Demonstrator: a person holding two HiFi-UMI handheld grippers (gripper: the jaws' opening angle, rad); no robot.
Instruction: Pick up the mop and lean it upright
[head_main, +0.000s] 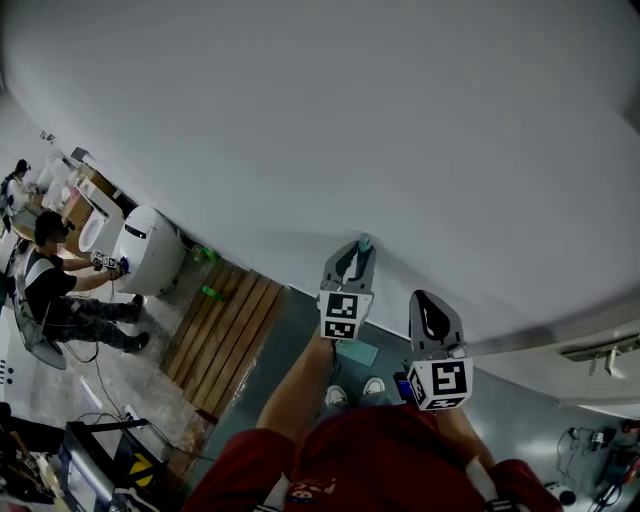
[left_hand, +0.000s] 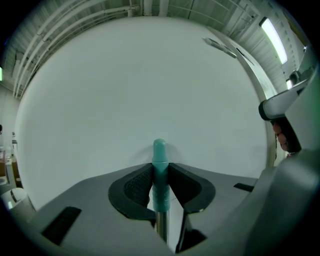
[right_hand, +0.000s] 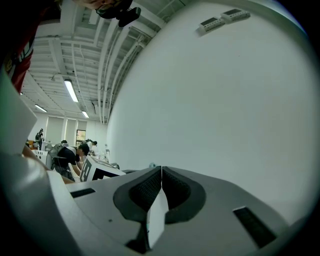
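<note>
The mop's teal handle end (left_hand: 159, 150) sticks up between the black pads of my left gripper (left_hand: 160, 172), which is shut on it, and the bare metal shaft (left_hand: 161, 227) runs down below. In the head view the left gripper (head_main: 355, 262) holds the handle tip (head_main: 365, 242) upright close to the white wall (head_main: 350, 120). The teal mop head (head_main: 357, 351) lies on the floor below, by the person's shoes. My right gripper (head_main: 432, 318) hangs beside it, to the right and slightly lower. Its jaws (right_hand: 161, 175) are shut with nothing between them.
A wooden pallet (head_main: 225, 335) lies on the floor to the left. Beyond it a person (head_main: 60, 290) sits working at a white rounded machine (head_main: 145, 250). Cables and equipment fill the bottom left corner. The wall curves along the whole upper view.
</note>
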